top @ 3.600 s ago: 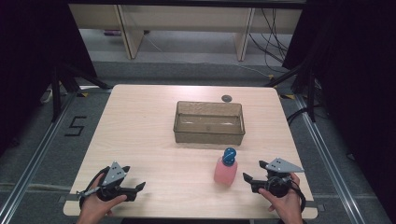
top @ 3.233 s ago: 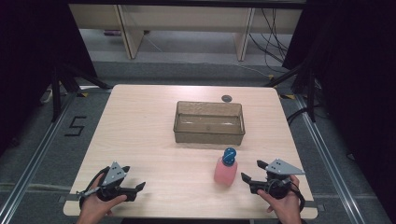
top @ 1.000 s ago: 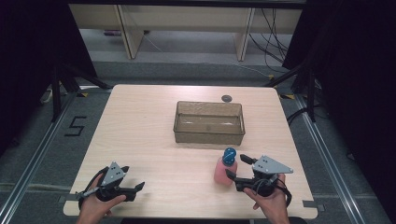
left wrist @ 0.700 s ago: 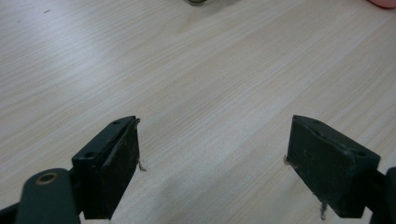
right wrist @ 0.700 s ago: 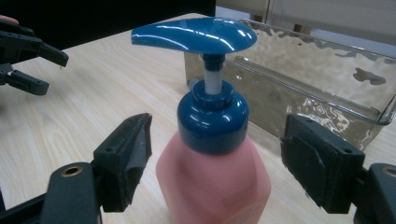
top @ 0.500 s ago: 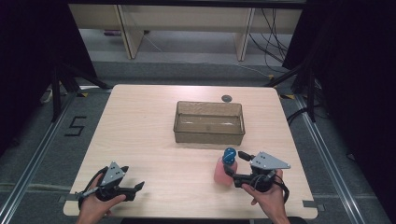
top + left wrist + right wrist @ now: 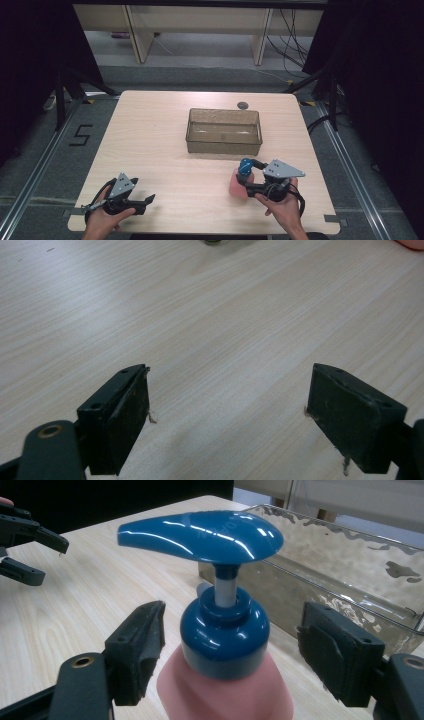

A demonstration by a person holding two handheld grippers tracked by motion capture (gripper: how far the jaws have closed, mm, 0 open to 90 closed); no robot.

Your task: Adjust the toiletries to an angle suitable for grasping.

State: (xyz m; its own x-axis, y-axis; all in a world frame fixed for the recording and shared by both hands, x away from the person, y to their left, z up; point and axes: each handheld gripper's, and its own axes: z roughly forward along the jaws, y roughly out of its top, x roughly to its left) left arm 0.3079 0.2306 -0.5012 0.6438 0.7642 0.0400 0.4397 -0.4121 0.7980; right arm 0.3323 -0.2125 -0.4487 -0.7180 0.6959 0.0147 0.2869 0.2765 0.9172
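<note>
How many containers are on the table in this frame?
2. A pink pump bottle with a blue pump head stands near the front right, between the open jaws of the right claw, which have just been closing. A clear bin sits behind it, mid-table.

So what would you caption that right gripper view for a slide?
Open right claw straddling the blue pump collar of a pink soap bottle, its jaws just closing, translucent plastic bin behind.

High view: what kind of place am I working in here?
Probably a lab recording station: a bare wooden table on a metal frame, a taped floor marker reading 5, black curtains at the sides, and loose cables behind.
</note>
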